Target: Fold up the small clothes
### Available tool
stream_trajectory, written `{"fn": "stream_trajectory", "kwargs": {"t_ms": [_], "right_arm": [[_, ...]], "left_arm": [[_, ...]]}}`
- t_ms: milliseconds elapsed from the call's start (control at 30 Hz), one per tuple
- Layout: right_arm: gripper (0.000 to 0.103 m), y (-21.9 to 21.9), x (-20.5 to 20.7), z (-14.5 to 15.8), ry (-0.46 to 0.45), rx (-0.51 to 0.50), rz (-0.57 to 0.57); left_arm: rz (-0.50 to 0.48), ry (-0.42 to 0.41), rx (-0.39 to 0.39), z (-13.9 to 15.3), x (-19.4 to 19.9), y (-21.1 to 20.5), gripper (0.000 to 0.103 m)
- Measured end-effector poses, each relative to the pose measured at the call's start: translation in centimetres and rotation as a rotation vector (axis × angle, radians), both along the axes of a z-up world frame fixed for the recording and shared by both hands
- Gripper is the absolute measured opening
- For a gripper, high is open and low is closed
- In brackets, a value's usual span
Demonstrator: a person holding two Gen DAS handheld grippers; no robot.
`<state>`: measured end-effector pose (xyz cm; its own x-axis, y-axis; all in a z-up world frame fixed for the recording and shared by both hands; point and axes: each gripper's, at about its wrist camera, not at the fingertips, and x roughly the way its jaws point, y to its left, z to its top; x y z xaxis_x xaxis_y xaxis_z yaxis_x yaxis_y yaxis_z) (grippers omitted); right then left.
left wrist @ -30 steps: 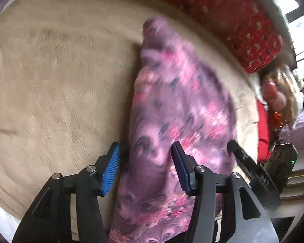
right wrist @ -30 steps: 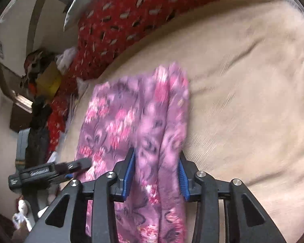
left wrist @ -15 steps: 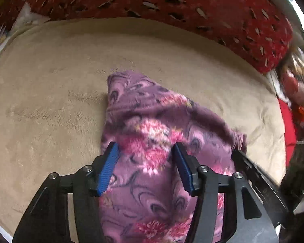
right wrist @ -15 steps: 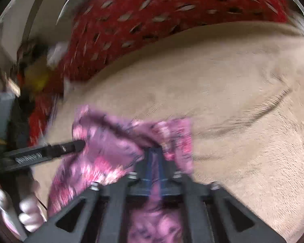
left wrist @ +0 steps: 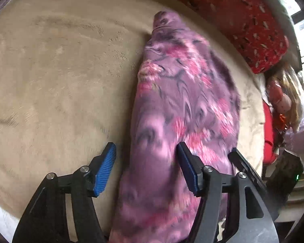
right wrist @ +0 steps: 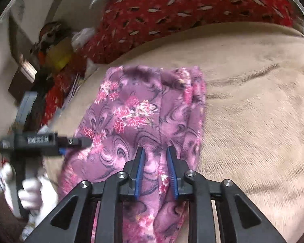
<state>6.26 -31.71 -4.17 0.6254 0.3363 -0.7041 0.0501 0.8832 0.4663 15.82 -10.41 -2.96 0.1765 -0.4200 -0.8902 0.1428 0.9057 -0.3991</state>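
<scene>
the purple floral garment (right wrist: 143,113) is soft, matt woven cloth, creased. the beige blanket (left wrist: 56,77) under it is plush, short-napped fabric with brushed streaks. the red patterned cushion (right wrist: 192,6) is matt printed cloth. the right gripper (right wrist: 156,170) is matt black plastic with ribbed blue pads (right wrist: 140,172) and shiny metal screws.

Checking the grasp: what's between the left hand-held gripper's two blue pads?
In the left wrist view, the purple floral cloth runs between the open left hand-held gripper pads.

Beige blanket (left wrist: 56,85), red patterned cushion (right wrist: 192,6)
</scene>
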Motion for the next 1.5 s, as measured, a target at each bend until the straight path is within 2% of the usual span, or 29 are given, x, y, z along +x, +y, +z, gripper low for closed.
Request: {"fn": "stream_trajectory", "kwargs": {"t_ms": [33,100,167,200,233,267,300,367,433,467,533,600,667,767,933,1067,1267,1367,1500], "right_arm": [[0.026,-0.1,-0.4,0.6,0.006,0.006,-0.015],[0.026,0.2,-1.8,2.2,-0.038,0.005,0.000],[0.027,0.8,-2.9,2.7,-0.062,-0.017,0.019],[0.029,1.4,-3.3,2.2,-0.044,-0.047,0.029],[0.029,2.2,-3.6,1.4,-0.013,-0.076,0.034],[0.032,2.7,-3.6,0.0,0.038,-0.122,0.032],[0.032,2.8,-3.7,-0.9,0.052,-0.124,0.026],[0.032,2.2,-4.4,-0.6,0.044,-0.074,-0.025],[0.034,2.0,-4.9,0.1,0.027,-0.064,-0.045],[0.035,2.2,-5.2,0.5,0.012,-0.091,-0.038],[0.036,2.6,-5.2,-0.3,0.046,-0.147,-0.026],[0.053,2.6,-5.3,-1.3,0.071,-0.137,-0.036],[0.059,2.8,-5.4,-2.6,0.110,-0.119,-0.047],[0.063,3.1,-5.9,-2.5,0.085,-0.151,-0.052],[0.070,2.5,-6.4,-2.8,0.075,-0.084,-0.078],[0.078,2.5,-7.1,-2.9,0.060,-0.072,-0.093],[0.084,3.0,-6.7,-2.6,0.099,-0.065,-0.090],[0.082,2.6,-5.6,-1.7,0.145,-0.052,-0.087],[0.084,-0.3,-3.9,1.4,0.050,-0.030,-0.198]], "left_arm": [[-0.007,-0.025,0.018,0.7,-0.6,0.2,0.061],[-0.025,-0.074,0.042,1.9,-2.1,0.7,0.061],[-0.038,-0.087,0.066,1.8,-3.5,0.7,0.062],[-0.045,-0.087,0.090,1.2,-3.9,0.6,0.065],[-0.046,-0.080,0.116,0.4,-4.2,0.4,0.073],[-0.044,-0.075,0.134,-0.2,-4.4,0.3,0.077],[-0.042,-0.066,0.153,-0.9,-4.5,0.2,0.081],[-0.031,-0.061,0.153,-1.3,-5.0,0.4,0.084],[-0.044,-0.060,0.170,-1.6,-5.1,0.3,0.086],[-0.052,-0.062,0.182,-1.7,-5.3,0.2,0.087],[-0.058,-0.074,0.197,-2.0,-5.6,-0.1,0.091],[-0.073,-0.087,0.215,-2.3,-6.0,-0.2,0.093],[-0.088,-0.099,0.227,-2.4,-6.2,-0.8,0.093],[-0.090,-0.099,0.219,-2.5,-6.1,-1.5,0.094],[-0.085,-0.087,0.198,-2.9,-6.3,-0.9,0.096],[-0.086,-0.085,0.185,-3.2,-6.2,-0.1,0.096],[-0.094,-0.075,0.172,-2.7,-5.7,1.3,0.096],[-0.088,-0.056,0.122,-1.9,-4.7,2.2,0.096],[-0.025,-0.069,0.072,-0.3,-1.4,3.8,0.096]]}}
